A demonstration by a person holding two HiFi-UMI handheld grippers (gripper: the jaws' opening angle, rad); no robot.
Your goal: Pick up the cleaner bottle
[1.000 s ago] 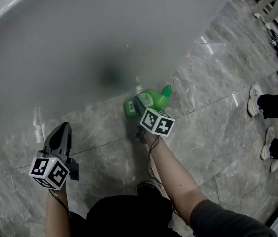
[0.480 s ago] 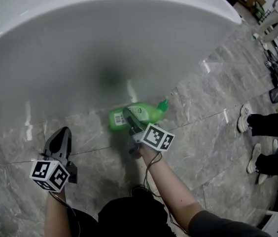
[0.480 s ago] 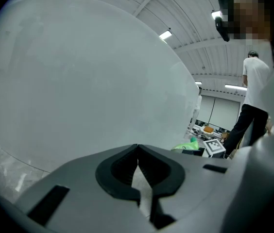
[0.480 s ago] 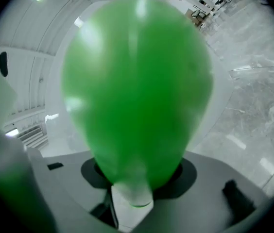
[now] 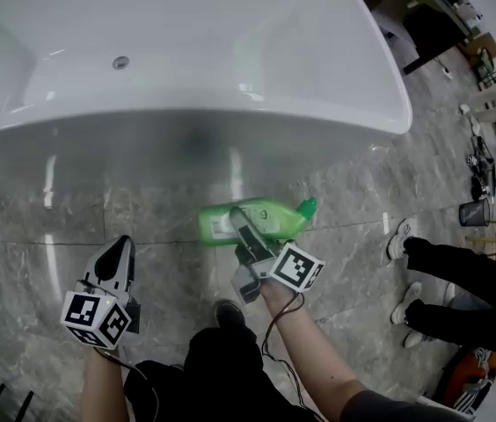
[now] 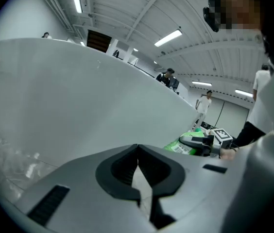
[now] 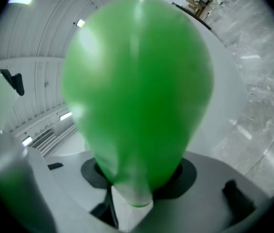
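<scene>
A: Where was the green plastic cleaner bottle (image 5: 276,218)?

B: In the right gripper (image 5: 241,222), both jaws clamped across its body. It lay sideways w/ the green cap to the right & the label to the left. It was just on the near side of the outer wall of the white bathtub (image 5: 186,51), over the grey marble floor (image 5: 362,192).

A: And the left gripper (image 5: 121,251)?

B: Jaws together, nothing btw them. It was left of the bottle, well apart, pointing at the tub wall.

A: Anything else nearby?

B: A bystander's legs (image 5: 459,275) in black trousers & white shoes, at the right on the floor. Also a round drain fitting (image 5: 121,61) inside the tub, far left.
</scene>
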